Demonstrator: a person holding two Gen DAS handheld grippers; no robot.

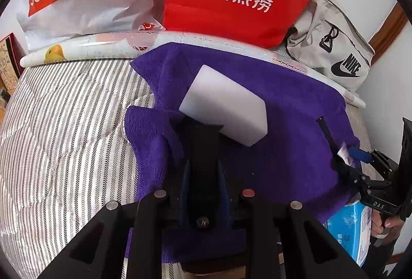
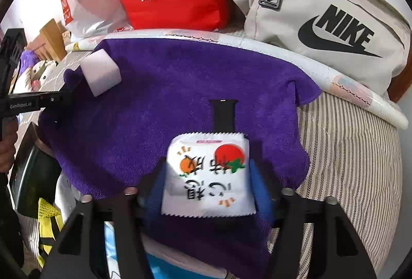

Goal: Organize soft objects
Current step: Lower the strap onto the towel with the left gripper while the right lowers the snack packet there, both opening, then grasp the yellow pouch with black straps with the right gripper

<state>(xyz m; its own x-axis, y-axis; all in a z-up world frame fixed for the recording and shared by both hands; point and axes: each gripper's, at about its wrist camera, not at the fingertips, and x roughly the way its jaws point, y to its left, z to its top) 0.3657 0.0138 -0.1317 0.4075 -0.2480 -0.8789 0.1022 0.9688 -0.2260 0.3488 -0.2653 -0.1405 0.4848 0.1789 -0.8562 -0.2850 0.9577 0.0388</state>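
Two soft items rest on the purple towel: white sponge block at ten o'clock, light, compressible, beside the nearly closed left tool; tissue packet, light and slippery, sits between the right tool's parted jaws.

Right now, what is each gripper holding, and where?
Left gripper: shut on the white sponge, at its near end. Right gripper: white packet between its pads, by the side edges; whether gripped, cannot tell.
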